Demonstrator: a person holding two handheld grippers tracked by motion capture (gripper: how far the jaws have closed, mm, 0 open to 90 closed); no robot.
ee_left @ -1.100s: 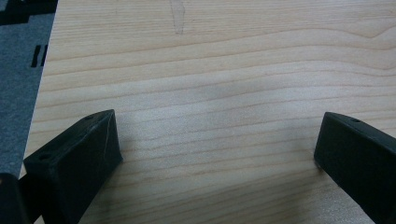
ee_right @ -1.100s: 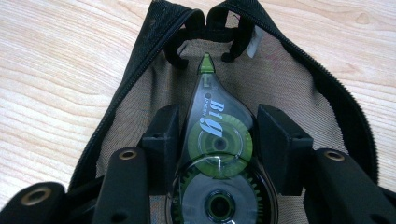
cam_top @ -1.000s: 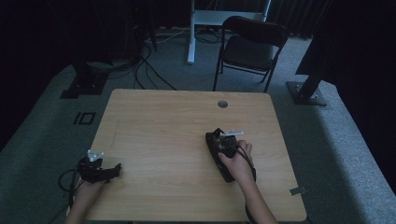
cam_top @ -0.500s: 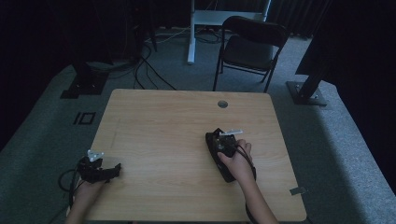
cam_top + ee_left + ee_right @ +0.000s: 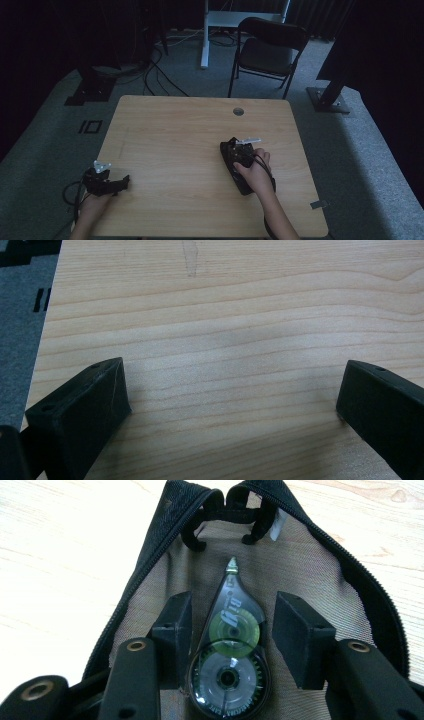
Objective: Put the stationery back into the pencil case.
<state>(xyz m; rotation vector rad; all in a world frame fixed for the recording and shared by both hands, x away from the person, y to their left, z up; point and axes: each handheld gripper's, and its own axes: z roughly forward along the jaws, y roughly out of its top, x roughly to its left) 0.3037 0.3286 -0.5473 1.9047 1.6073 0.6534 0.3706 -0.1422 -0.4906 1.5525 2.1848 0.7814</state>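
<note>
A clear correction tape dispenser (image 5: 229, 650) with green reels lies inside an open black mesh pouch (image 5: 320, 575), its tip pointing toward the pouch's zipper end. My right gripper (image 5: 232, 630) reaches into the pouch with a jaw on each side of the dispenser; the left pad is at its edge and the right pad stands apart from it, so the jaws are open. In the high view the right gripper (image 5: 232, 152) and the pouch (image 5: 225, 147) sit right of the table's middle. My left gripper (image 5: 235, 390) is open wide over bare wood, at the table's front left (image 5: 124, 181).
The wooden table (image 5: 175, 130) has a round cable hole (image 5: 238, 111) near its far edge. A black folding chair (image 5: 267, 52) stands behind it, with cables (image 5: 155, 75) on the grey carpet. The table's left edge runs close to the left gripper's jaw (image 5: 45, 340).
</note>
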